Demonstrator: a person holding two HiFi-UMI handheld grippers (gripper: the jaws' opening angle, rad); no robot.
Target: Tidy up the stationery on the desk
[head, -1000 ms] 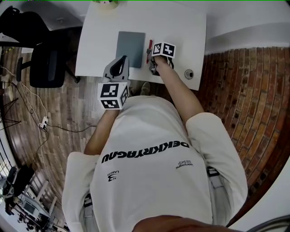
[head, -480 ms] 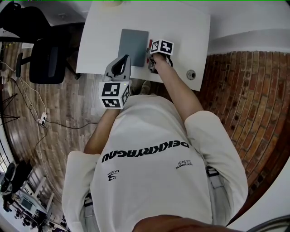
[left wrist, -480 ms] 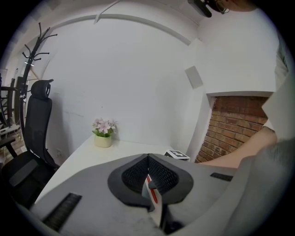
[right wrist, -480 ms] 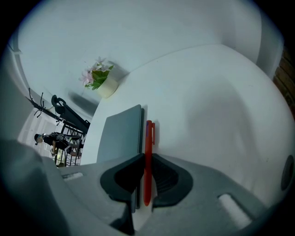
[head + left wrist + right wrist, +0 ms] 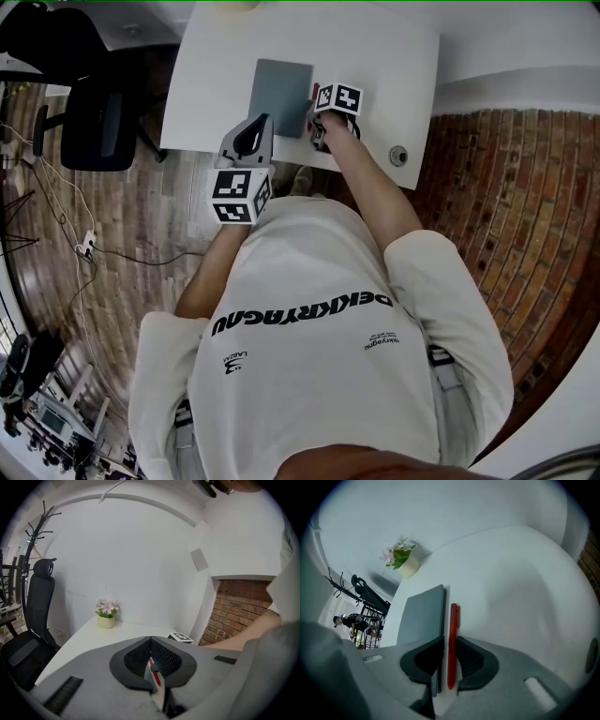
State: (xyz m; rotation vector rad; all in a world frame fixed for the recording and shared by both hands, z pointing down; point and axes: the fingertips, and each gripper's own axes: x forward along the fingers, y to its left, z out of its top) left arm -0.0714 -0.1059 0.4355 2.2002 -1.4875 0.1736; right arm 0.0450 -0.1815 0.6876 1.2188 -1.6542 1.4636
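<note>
Pen, red, is lying on the bench parallel to and just beside the grey notebook. Right gripper is straddling it, jaws narrowly apart, not pinching: closing for a pick or letting go after a placing, both fitting. Either way jaws need keeping square to it. Left gripper is hovering, jaws together, empty. One pen, one notebook

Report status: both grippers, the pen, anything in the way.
Left gripper shut, empty. Right gripper open, jaws narrowly astride the red pen, which lies on the white desk. Gray notebook close alongside the pen; nothing else nearby.
</note>
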